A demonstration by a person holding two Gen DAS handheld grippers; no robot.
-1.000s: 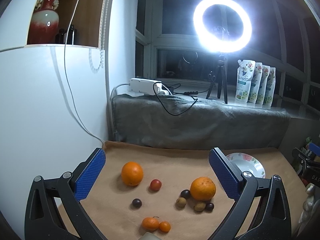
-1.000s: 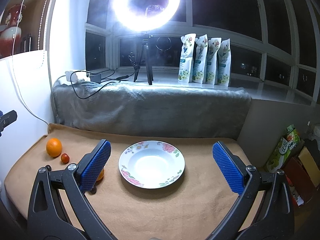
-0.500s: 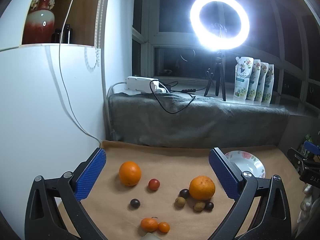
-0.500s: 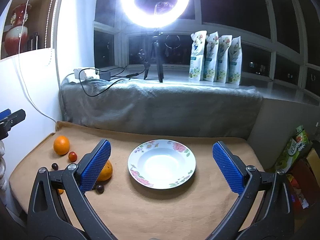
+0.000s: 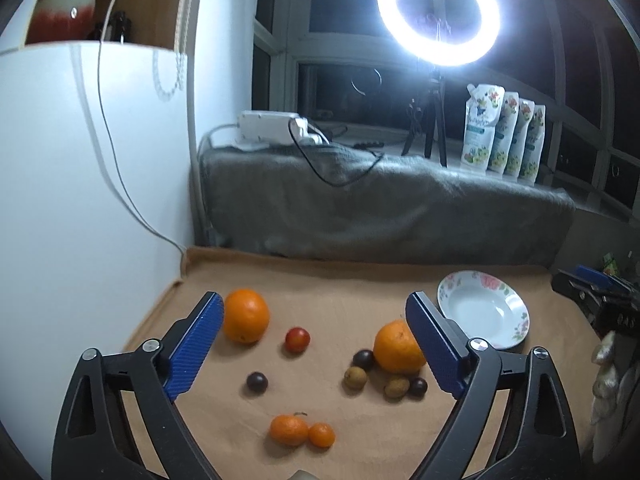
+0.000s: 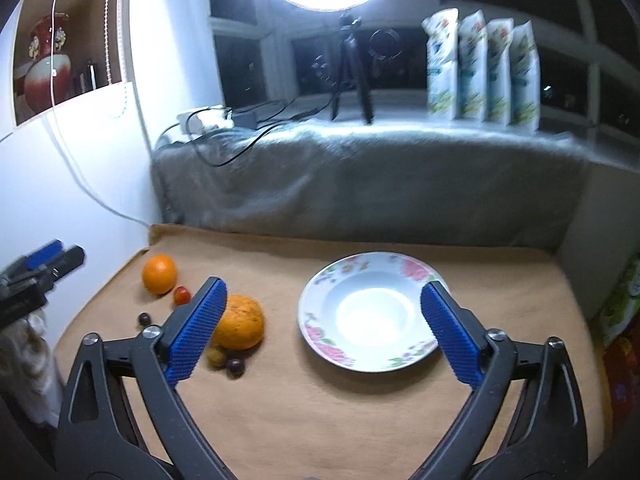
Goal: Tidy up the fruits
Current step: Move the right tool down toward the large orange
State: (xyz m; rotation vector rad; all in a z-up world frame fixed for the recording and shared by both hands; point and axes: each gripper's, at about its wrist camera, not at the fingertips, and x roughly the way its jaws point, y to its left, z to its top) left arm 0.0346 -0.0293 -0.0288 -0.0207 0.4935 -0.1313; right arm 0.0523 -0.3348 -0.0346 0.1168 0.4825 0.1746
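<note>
Round orange-skinned fruits lie scattered on the tan cloth-covered surface: one large orange sits at the left of the left wrist view just beside the left finger pad, a second large orange sits lower right, partly behind the right finger pad, and two small tangerines touch each other near the bottom centre. Between the oranges are a small red tomato-like fruit and a dark round grape-like berry; more dark and brownish small fruits cluster against the second orange. The white shallow plate with a floral rim is empty, right of centre in the right wrist view and at the right in the left wrist view. The left gripper hangs above the fruit, its blue-padded fingers wide apart and grasping nothing, having just narrowed slightly. The right gripper hangs above the plate, fingers likewise spread and empty, also just narrowed a little. Behind the surface, a grey blanket covers a ledge, with a glowing white ring light on a tripod above it.
</note>
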